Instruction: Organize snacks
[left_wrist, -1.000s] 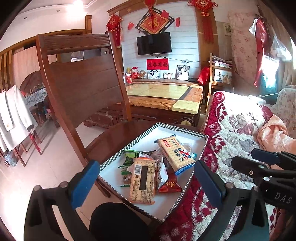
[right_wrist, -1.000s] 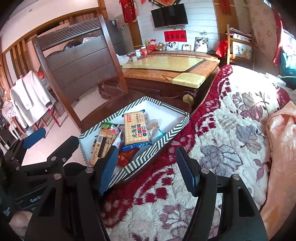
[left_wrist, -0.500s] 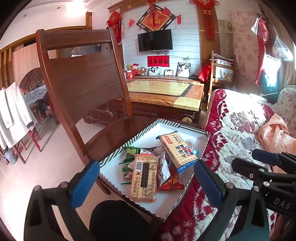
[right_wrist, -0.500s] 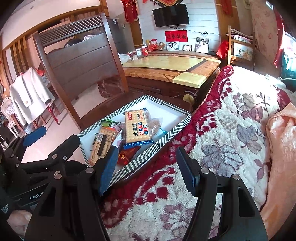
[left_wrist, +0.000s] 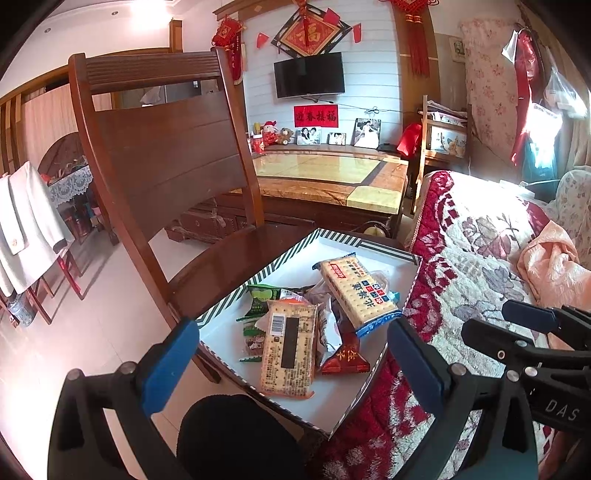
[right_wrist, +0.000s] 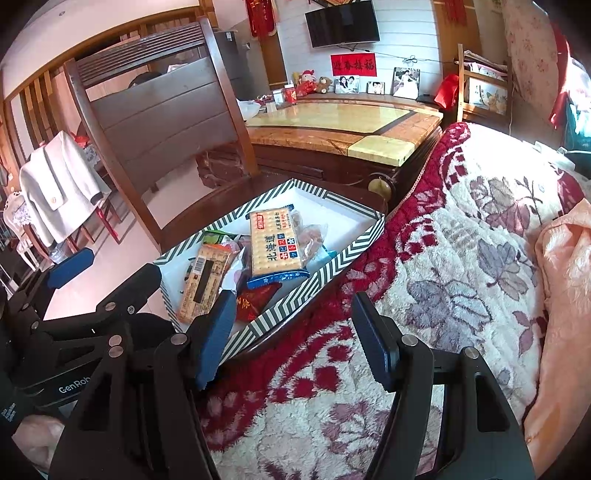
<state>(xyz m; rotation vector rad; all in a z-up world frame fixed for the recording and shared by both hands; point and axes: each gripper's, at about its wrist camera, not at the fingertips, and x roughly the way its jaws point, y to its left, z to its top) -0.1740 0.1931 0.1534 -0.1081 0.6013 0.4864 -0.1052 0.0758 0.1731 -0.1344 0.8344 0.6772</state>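
A green-and-white striped box (left_wrist: 280, 258) (right_wrist: 325, 273) sits on a wooden chair seat and holds several snacks. Among them are a cracker pack with a blue end (left_wrist: 358, 295) (right_wrist: 275, 243), a second cracker pack showing its barcode (left_wrist: 290, 350) (right_wrist: 205, 277), a red packet (left_wrist: 345, 360) (right_wrist: 256, 299) and a green packet (left_wrist: 260, 297). My left gripper (left_wrist: 291, 332) hovers open over the box's near end, empty. My right gripper (right_wrist: 295, 306) is open and empty above the box's near right wall and the blanket edge.
The wooden chair (left_wrist: 166, 147) stands against a bed with a red-and-white floral blanket (right_wrist: 461, 258). A peach cloth (right_wrist: 565, 295) lies at the right. A marble-topped cabinet (left_wrist: 332, 177) is behind. A white jacket (right_wrist: 59, 177) hangs at the left. A dark rounded shape (left_wrist: 236, 435) sits below the box.
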